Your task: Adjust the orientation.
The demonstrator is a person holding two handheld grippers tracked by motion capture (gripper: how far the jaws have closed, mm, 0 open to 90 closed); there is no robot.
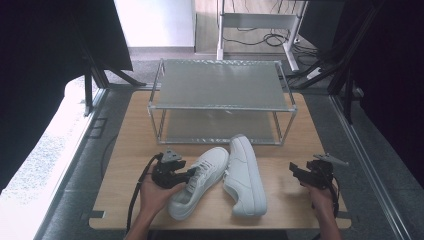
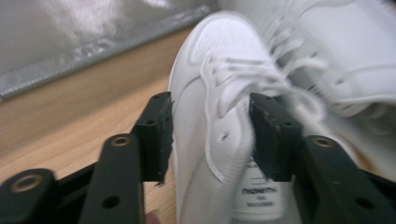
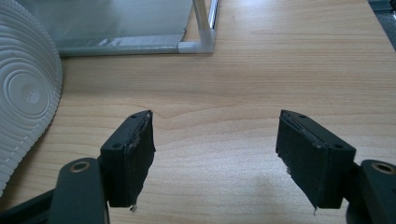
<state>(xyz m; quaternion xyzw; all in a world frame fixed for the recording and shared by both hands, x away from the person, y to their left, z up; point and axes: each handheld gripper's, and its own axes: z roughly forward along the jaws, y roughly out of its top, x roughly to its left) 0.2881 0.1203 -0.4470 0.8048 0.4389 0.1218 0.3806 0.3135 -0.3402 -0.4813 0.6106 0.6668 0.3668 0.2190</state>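
The high view is dim and slightly soft, its corners falling into near-black, while daylight blows out a white strip along the left edge and the wall at the top. The metal shelf rack (image 1: 221,84) gives a dull sheen and throws a faint shadow on the wooden table (image 1: 125,150). In the left gripper view the white sneaker (image 2: 219,135) is overexposed and smeared by motion blur, its laces streaked; the rack behind is washed-out glare. The right gripper view is evenly lit and sharpest, the wood grain crisp, with soft shadows under the jaws.
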